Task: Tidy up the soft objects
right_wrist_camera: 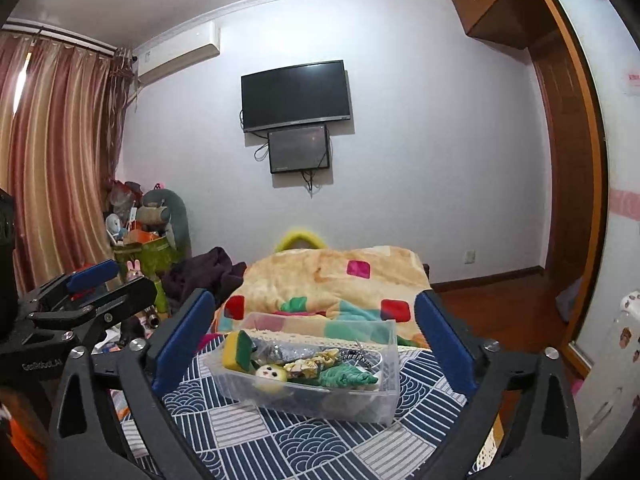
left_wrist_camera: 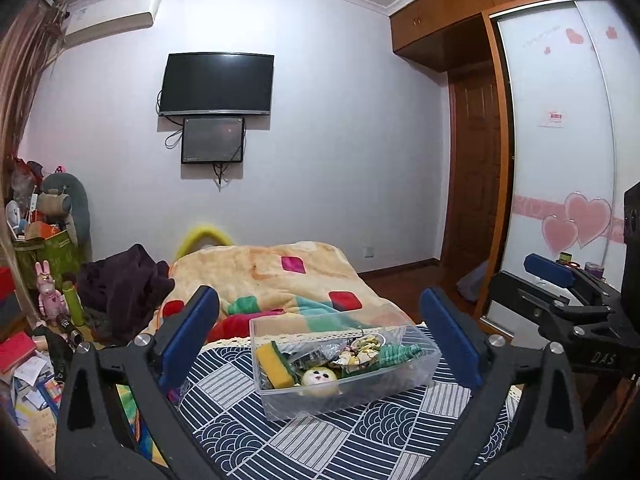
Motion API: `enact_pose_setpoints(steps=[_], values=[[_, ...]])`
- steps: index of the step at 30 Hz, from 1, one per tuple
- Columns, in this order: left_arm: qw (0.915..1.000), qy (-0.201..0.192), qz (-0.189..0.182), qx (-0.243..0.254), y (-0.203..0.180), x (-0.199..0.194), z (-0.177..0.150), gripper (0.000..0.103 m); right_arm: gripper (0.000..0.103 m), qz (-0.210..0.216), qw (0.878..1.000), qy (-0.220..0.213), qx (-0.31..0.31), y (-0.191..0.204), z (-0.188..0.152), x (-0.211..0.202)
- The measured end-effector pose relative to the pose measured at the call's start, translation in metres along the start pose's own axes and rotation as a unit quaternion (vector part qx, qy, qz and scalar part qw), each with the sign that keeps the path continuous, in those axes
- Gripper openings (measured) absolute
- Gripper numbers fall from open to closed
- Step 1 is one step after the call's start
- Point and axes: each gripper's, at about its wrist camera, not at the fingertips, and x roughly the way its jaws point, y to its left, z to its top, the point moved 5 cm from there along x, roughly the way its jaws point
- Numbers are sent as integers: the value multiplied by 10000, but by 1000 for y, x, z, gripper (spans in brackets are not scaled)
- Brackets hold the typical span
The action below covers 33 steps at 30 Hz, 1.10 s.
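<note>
While both pairs of tongs hang back with their blue-padded jaws spread wide and nothing between them, the clear plastic rectangular bin sits on the navy-and-white patterned cloth that covers the near end of the bed, just ahead of them. The left tongs frame the bin in their own view, and the right tongs do the same from the other side. Inside the bin lie a yellow sponge with a green scouring face, a pale round plush toy with a small painted face, a green pleated fabric scrunchie and some crumpled patterned scraps I cannot make out. Behind it rises the orange fleece blanket with coloured squares.

To my eye the soft things look gathered already, so the step in hand is probably tidying or lifting the bin. I'd come down straight over one item, jaws wide enough to clear the bin's thin walls, and close slowly, since sponge and plush squash and slip. If the bin itself is to be moved, one pair on each short wall, closing together, should keep it level on that yielding bedding
</note>
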Motion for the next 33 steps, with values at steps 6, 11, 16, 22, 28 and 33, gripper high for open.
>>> enact_pose_setpoints(steps=[6, 11, 16, 22, 28, 33], values=[[10000, 13, 9, -16, 1, -1, -2, 103, 103, -9, 10000, 16, -41, 2, -4, -3], [10000, 33, 10, -46, 3, -1, -4, 103, 103, -31, 10000, 20, -74, 2, -6, -5], [10000, 49, -8, -69, 3, -1, -4, 103, 103, -40, 10000, 17, -72, 2, -6, -5], [10000, 50, -7, -66, 3, -2, -3, 103, 103, -53, 10000, 13, -61, 2, -5, -6], [10000, 52, -10, -79, 3, -2, -3, 103, 103, -63, 10000, 10, -38, 0, -6, -8], [9999, 58, -19, -81, 2, -2, -3, 103, 103, -66, 10000, 8, -38, 0, -6, -9]])
